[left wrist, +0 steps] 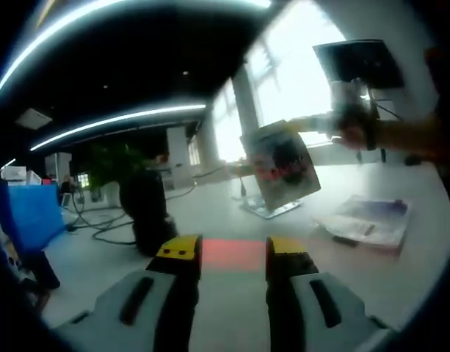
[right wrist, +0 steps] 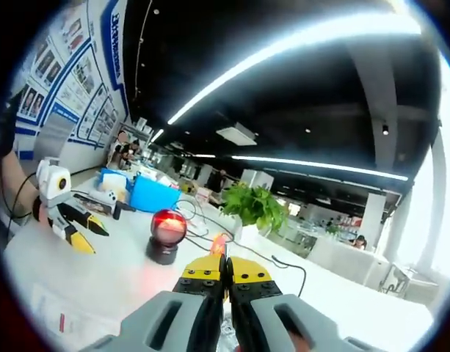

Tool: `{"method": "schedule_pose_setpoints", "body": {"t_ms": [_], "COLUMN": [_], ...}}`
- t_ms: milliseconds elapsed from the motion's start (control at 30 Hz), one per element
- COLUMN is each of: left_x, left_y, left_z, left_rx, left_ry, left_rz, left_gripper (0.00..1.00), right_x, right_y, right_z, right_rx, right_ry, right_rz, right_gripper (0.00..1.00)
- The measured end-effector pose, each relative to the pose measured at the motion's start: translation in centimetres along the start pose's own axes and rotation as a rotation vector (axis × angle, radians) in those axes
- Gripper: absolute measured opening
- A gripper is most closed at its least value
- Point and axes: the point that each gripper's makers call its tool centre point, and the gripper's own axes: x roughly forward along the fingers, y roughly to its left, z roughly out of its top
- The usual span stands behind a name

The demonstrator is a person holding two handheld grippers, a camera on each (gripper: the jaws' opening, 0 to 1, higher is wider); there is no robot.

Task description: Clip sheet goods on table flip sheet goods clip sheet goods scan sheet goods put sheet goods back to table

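My right gripper point(left wrist: 316, 123) comes in from the right of the left gripper view, held by a person's hand, and is shut on a dark printed sheet packet point(left wrist: 281, 165) that hangs tilted above the table. In the right gripper view its jaws point(right wrist: 225, 270) press together on the packet's thin edge point(right wrist: 219, 246), which glows orange. A black scanner point(right wrist: 166, 236) with a red glowing head stands ahead on the white table point(right wrist: 114, 279). My left gripper point(left wrist: 233, 253) is open over a red light patch point(left wrist: 232, 254), nothing between its yellow tips. It also appears at the left point(right wrist: 91, 233).
A second flat packet point(left wrist: 368, 220) lies on the table at the right. The scanner's black body point(left wrist: 147, 213) stands left of centre with cables behind it. A blue box point(right wrist: 155, 194), a green plant point(right wrist: 254, 205) and a printed sheet point(right wrist: 56, 315) are on the table.
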Motion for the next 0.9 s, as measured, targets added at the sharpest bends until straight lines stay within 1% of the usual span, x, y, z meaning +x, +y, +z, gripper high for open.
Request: {"method": "schedule_pose_setpoints", "body": {"t_ms": [100,233,367,633,900], "left_x": [0.0,0.0,0.0,0.0,-0.1], "left_y": [0.1,0.1,0.0,-0.1,0.1], "left_z": [0.0,0.1,0.2,0.2,0.3], "left_rx": [-0.005,-0.007,-0.004,-0.009,-0.012], "left_ry": [-0.002,-0.006,-0.010,-0.013,-0.018], "left_rz": [0.001,0.001,-0.003,-0.008,-0.003], "left_gripper": [0.27,0.27,0.27,0.27,0.27], "right_x": [0.1,0.1,0.3,0.6,1.3], "right_y": [0.2,0.5,0.1,-1.5,-3.8], "right_z": [-0.7,-0.9,-1.4,-2.3,-4.1], "right_rx": [0.006,0.002,0.000,-0.014,-0.026], "right_ry": [0.020,0.028,0.040,0.068,0.105], "right_rz": [0.001,0.006,0.005,-0.019,-0.056], "right_gripper": [0.00,0.00,0.00,0.00,0.00]}}
